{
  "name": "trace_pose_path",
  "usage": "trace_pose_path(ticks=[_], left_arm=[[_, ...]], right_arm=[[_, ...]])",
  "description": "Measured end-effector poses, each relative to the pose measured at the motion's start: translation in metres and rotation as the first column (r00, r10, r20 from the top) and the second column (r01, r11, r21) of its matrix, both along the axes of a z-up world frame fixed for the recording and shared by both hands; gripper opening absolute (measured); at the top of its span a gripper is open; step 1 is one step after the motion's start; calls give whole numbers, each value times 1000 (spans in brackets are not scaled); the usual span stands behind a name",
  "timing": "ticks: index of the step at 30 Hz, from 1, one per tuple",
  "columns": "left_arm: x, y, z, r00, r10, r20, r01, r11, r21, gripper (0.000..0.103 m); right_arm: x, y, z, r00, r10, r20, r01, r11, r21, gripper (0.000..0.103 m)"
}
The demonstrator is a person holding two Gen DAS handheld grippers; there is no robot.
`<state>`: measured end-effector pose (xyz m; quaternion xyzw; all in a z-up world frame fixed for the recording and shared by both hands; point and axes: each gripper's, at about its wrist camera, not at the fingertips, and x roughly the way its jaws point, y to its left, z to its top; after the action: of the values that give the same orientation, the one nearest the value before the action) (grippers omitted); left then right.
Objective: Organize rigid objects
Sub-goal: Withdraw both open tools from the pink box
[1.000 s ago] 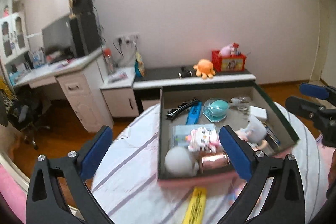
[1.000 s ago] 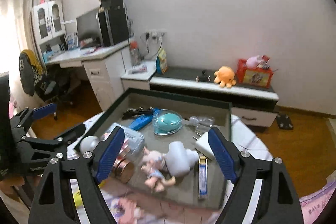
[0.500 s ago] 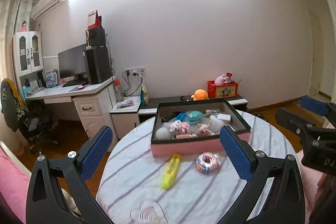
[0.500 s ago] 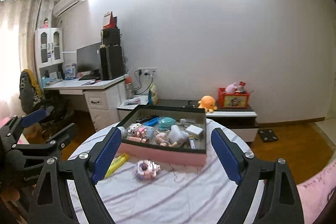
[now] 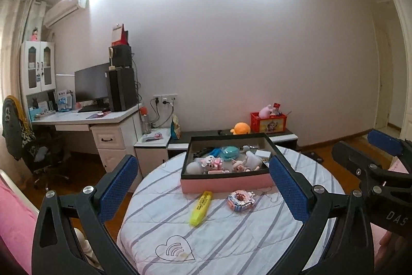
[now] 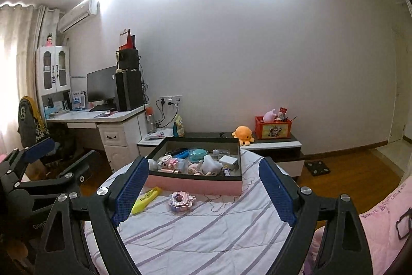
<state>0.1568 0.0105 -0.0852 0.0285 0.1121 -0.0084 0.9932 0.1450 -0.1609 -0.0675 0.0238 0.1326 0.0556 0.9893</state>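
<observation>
Both claws have pulled back from the box since 1.0 s ago; the whole round tabletop (image 5: 231, 236) with its purple-striped white cloth is now in view, against only the box interior before. Left claw (image 5: 203, 190): jaws spread wide, nothing between the blue pads. Right claw (image 6: 203, 191): likewise wide apart, empty; both hover above the near edge of the tabletop. Pink-sided, black-rimmed rectangular box (image 5: 226, 183) sits on the far half of the tabletop, holding mixed small toys, among them a teal round case (image 5: 230, 152) and a white block (image 5: 262, 153). Yellow highlighter pen (image 5: 200, 208) lies on the cloth just near of the box, left. Pink block-built donut (image 5: 240, 200) lies to its right, apart from it, also near the box front
</observation>
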Motion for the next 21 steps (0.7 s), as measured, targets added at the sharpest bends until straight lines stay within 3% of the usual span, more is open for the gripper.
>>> trace_pose_path(ticks=[14,21], left_arm=[[0,7,-2,998,25,49,-23,999,-26,103],[10,9,-8,999,34,17,-34,999,-13,103]], right_arm=[[2,8,1,1000,-9,14,9,1000,-18,89],[15,12,-7,1000,-4,-24,3,1000,-30,89]])
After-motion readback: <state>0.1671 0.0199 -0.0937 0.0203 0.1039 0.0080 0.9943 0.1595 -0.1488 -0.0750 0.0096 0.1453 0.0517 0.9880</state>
